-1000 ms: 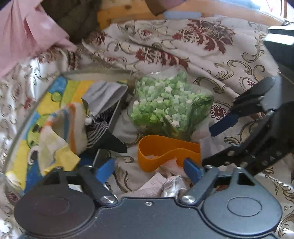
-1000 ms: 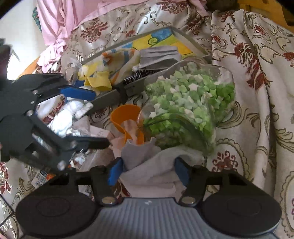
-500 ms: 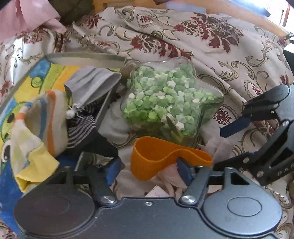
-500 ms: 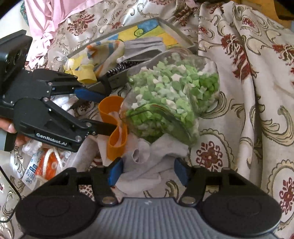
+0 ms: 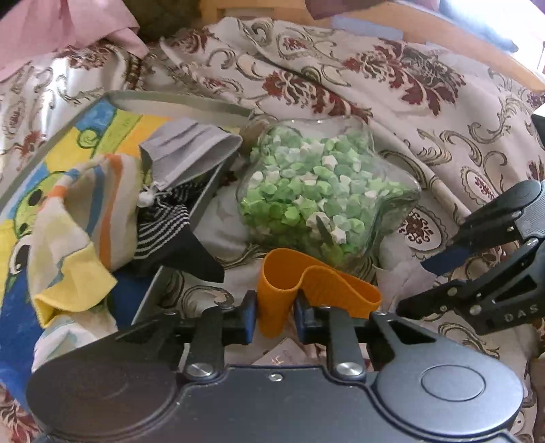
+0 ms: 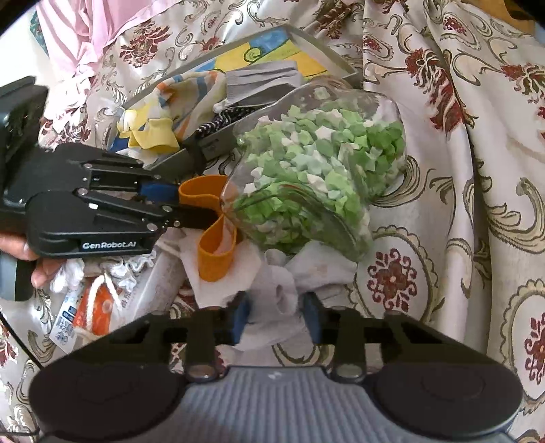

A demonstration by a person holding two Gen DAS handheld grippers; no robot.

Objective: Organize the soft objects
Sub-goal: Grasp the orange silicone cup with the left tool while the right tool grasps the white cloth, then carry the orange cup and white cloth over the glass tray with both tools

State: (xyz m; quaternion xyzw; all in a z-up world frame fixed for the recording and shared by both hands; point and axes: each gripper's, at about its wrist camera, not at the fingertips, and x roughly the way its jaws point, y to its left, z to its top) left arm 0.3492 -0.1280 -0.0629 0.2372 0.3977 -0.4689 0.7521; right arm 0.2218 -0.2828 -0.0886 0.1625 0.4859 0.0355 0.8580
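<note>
My left gripper (image 5: pixel 272 315) is shut on the near loop of an orange elastic band (image 5: pixel 306 283), seen also in the right wrist view (image 6: pixel 214 238). My right gripper (image 6: pixel 276 315) is shut on a light grey cloth (image 6: pixel 272 296) lying in front of the star-shaped glass jar (image 6: pixel 316 170) of green paper stars. A grey tray (image 5: pixel 177 105) at left holds a striped colourful cloth (image 5: pixel 75 218), a grey pleated cloth (image 5: pixel 187 150) and a black-and-white striped sock (image 5: pixel 167 225). The right gripper shows at the right of the left wrist view (image 5: pixel 422 283).
Everything lies on a floral bedspread (image 5: pixel 374 85). A pink cloth (image 5: pixel 51 27) is at the far left. White tissue (image 6: pixel 224 272) and a plastic packet (image 6: pixel 85 313) lie by the band. A wooden bed frame (image 5: pixel 425 24) is behind.
My left gripper closed on the orange band. My right gripper closed on the grey cloth. Both moved slightly nearer the jar.
</note>
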